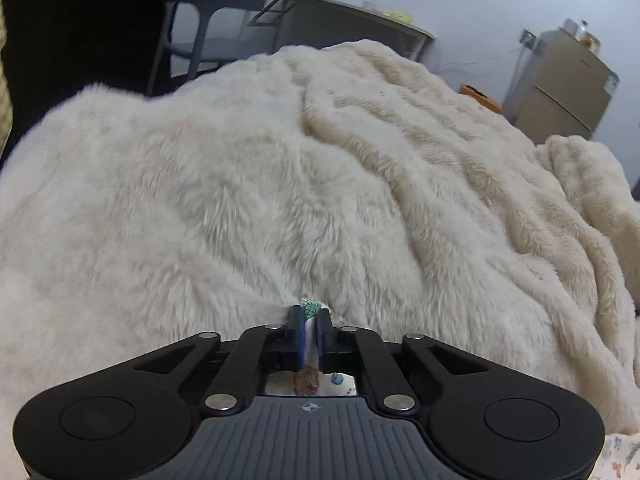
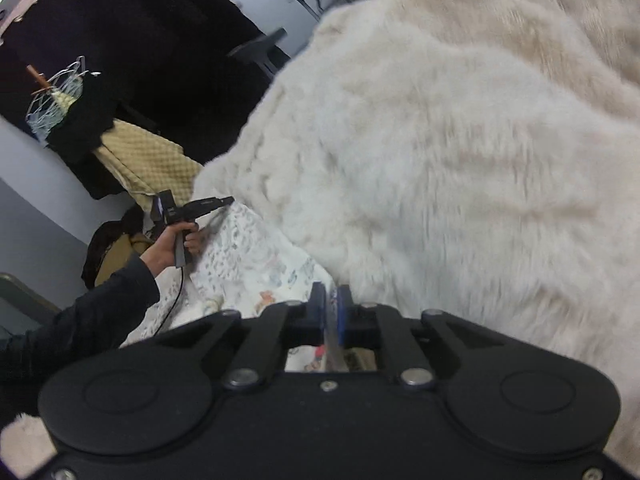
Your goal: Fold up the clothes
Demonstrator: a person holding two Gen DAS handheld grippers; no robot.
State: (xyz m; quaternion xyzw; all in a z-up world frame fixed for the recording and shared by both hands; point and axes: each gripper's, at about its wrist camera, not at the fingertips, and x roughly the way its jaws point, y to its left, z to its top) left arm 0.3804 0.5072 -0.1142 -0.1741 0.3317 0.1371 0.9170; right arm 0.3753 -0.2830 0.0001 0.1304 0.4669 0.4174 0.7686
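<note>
A thin white garment with a small coloured print [image 2: 256, 256] lies spread on a fluffy cream blanket [image 2: 440, 160]. My right gripper [image 2: 330, 294] is shut on the garment's near edge, with cloth pinched between its blue pads. In the right wrist view a hand in a dark sleeve [image 2: 176, 236] holds my left gripper [image 2: 228, 200] at the garment's far corner. The left wrist view shows my left gripper [image 1: 311, 316] shut on a bit of the printed garment [image 1: 309, 305], which pokes out between the pads. The cream blanket [image 1: 320, 180] fills the view beyond it.
A dark chair [image 1: 192, 32] and a folding table [image 1: 340, 8] stand behind the bed, with a beige fridge [image 1: 568, 80] and an orange box [image 1: 478, 96] at right. A yellow textured cloth [image 2: 156, 164], dark clothes and wire hangers [image 2: 56, 96] sit left of the bed.
</note>
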